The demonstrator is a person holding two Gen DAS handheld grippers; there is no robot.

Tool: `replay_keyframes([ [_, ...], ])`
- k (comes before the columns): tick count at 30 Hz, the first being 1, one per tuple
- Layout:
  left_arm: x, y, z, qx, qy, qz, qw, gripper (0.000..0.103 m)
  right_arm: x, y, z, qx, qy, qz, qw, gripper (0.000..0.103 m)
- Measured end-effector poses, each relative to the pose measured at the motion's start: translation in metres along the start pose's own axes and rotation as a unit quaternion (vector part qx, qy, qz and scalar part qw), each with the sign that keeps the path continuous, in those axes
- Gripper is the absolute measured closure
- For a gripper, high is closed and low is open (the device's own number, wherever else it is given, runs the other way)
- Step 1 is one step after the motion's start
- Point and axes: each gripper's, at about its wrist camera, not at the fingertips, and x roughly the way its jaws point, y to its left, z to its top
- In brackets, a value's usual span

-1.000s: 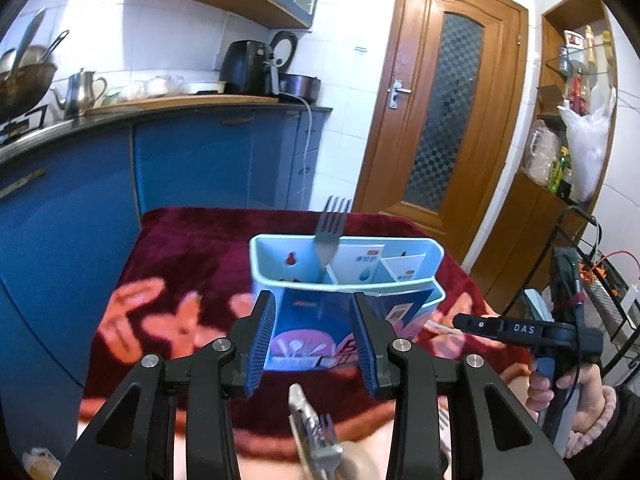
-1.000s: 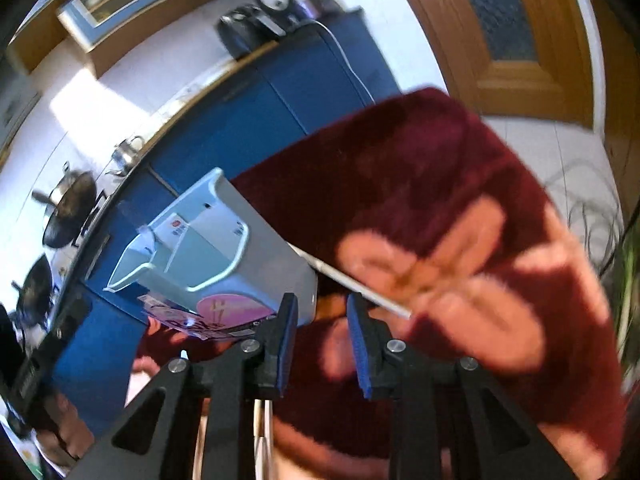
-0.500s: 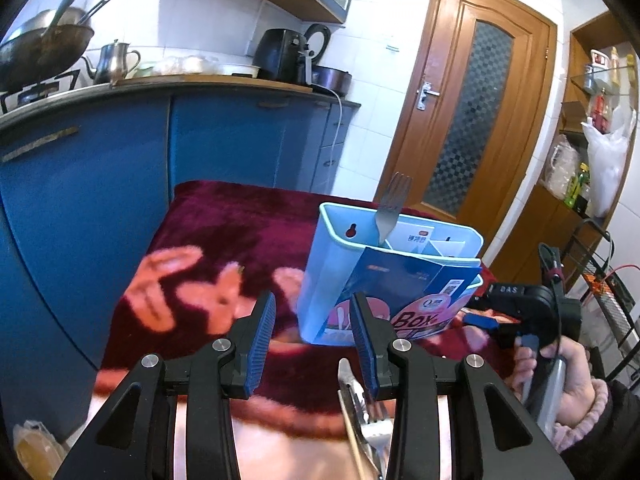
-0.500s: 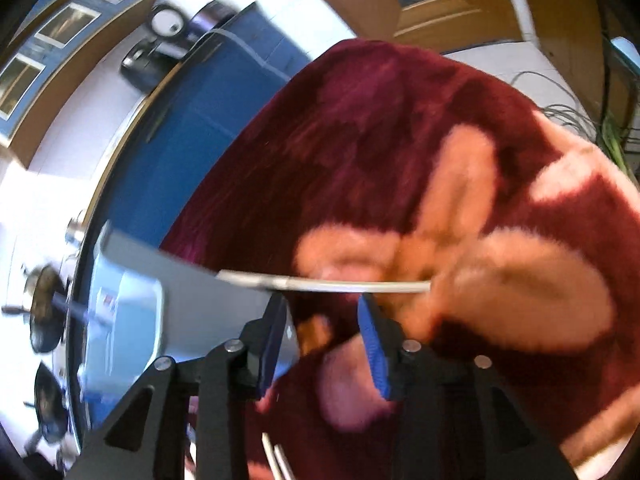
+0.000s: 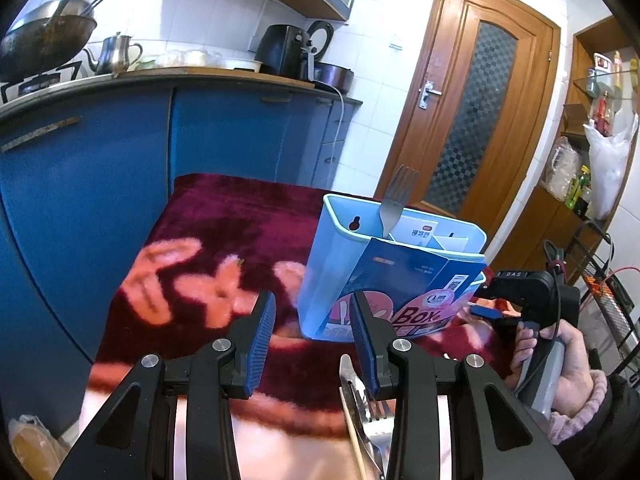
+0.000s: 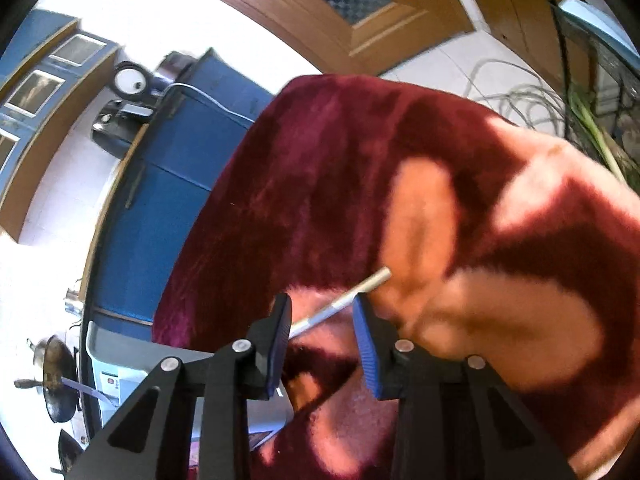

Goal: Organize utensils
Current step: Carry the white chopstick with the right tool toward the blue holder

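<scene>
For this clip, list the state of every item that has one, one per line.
left gripper: open, empty, raised before the holder
right gripper: open, a metal rod lying across its gap
utensil holder: upright on the blanket
fork: standing in the holder, tines up
loose utensils: lying flat under the left gripper
door: shut

Blue cabinets point(image 5: 240, 136), wood door point(image 5: 476, 120), white-tile walls.

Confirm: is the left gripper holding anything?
No. The left gripper is open with only the red blanket showing between its fingers; the blue utensil box stands beyond.
</scene>
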Motion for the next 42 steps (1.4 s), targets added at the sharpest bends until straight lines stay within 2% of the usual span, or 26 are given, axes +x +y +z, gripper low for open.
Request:
replay_keyframes([
  [5, 0.001, 0.0, 0.0, 0.0, -0.001, -0.004, 1.0, 0.064, 0.004, 0.003, -0.002, 0.011, 0.012, -0.036, 0.999, 0.067],
  [11, 0.003, 0.005, -0.002, -0.006, 0.001, -0.006, 1.0, 0.064, 0.008, 0.005, -0.003, 0.035, -0.017, -0.048, 0.998, 0.068],
  [12, 0.003, 0.005, -0.002, -0.007, 0.001, -0.006, 1.0, 0.064, 0.009, 0.007, -0.003, 0.035, -0.021, -0.051, 0.998, 0.07],
  [13, 0.003, 0.006, -0.002, -0.008, 0.001, -0.007, 0.9999, 0.064, 0.009, 0.007, -0.005, 0.035, -0.027, -0.055, 0.997, 0.083],
  [14, 0.003, 0.007, -0.002, -0.01, 0.001, -0.008, 0.9999, 0.064, 0.01, 0.008, -0.004, 0.036, -0.028, -0.057, 0.997, 0.083],
  [17, 0.003, 0.009, -0.003, -0.012, 0.0, -0.007, 0.9999, 0.064, 0.009, 0.009, -0.005, 0.029, -0.038, -0.052, 0.997, 0.085],
  [21, 0.002, 0.01, -0.003, -0.014, 0.001, -0.006, 0.9999, 0.064, -0.004, 0.013, -0.004, 0.013, -0.052, -0.022, 0.998, 0.088],
  [26, 0.002, 0.009, -0.003, -0.014, -0.001, -0.006, 0.9999, 0.064, -0.039, 0.031, 0.002, -0.046, -0.105, 0.007, 0.993, 0.093],
  [32, -0.002, 0.004, -0.003, -0.011, -0.003, -0.009, 0.9999, 0.064, -0.084, 0.054, 0.006, -0.12, -0.174, 0.014, 0.977, 0.097],
  [38, -0.006, 0.001, -0.004, -0.009, -0.003, -0.011, 0.9999, 0.064, -0.115, 0.075, 0.001, -0.213, -0.233, 0.011, 0.949, 0.097],
  [42, -0.006, 0.0, -0.004, -0.007, -0.002, -0.009, 0.9999, 0.064, -0.141, 0.096, -0.011, -0.267, -0.27, 0.028, 0.925, 0.097],
])
